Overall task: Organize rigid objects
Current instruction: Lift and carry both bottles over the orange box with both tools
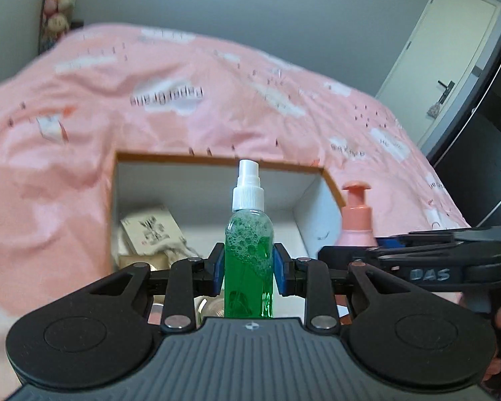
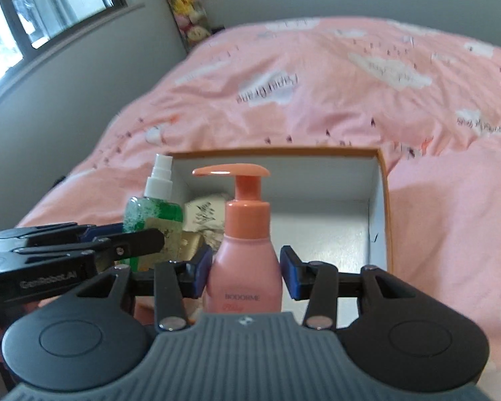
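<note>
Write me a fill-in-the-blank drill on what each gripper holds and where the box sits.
1. The left gripper is shut on a spray bottle filled with ____ liquid.
2. The right gripper holds a pink bottle topped with a ____ dispenser.
3. Both bottles stand ____ between the blue pads.
4. The open box rests on a ____ bedspread.

Missing words: green; pump; upright; pink

A clear, glossy plastic spray bottle point(image 1: 249, 260) filled with foamy green liquid is seen. A smooth, satin pink plastic pump bottle point(image 2: 244, 264) is shown. The box point(image 2: 380, 207) appears as matt white cardboard, and the bedspread point(image 2: 350, 93) as soft, creased cloth.
</note>
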### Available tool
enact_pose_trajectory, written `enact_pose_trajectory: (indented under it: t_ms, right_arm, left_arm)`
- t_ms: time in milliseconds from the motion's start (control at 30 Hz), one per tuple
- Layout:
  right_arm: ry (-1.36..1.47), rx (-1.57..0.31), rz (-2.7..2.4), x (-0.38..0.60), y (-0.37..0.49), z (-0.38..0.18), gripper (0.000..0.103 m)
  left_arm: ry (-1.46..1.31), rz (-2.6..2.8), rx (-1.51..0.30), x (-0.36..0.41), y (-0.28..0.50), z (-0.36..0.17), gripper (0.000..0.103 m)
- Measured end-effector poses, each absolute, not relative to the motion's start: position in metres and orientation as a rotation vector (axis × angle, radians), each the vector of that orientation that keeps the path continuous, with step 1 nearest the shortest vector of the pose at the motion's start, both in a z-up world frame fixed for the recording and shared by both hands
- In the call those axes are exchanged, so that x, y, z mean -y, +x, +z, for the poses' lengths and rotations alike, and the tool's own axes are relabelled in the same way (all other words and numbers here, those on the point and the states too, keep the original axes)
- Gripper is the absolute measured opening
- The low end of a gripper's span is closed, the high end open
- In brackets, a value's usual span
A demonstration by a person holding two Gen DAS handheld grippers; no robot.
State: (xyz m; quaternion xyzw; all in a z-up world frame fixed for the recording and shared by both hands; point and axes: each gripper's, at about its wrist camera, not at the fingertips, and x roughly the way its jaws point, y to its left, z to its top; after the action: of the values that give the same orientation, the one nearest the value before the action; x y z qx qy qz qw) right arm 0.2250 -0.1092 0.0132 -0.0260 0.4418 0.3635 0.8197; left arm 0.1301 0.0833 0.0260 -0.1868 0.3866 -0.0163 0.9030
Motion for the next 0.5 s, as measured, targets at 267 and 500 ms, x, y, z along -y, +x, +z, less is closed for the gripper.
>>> enact_pose_trajectory:
  t_ms: [267,500]
  right_arm:
    - [-0.096,-1.126,0.742,0.102,0.260,-0.040,0.043]
    - [-0.128,-1.247,0.707,0.107,0.283,-0.065,0.043]
  left_arm:
    - [-0.579,-0.121,-0.969,-0.076,0.167,-0.030,0.033]
    - [-0.652,-0.120,-1.038,-0.073,0.192,-0.060,0.033]
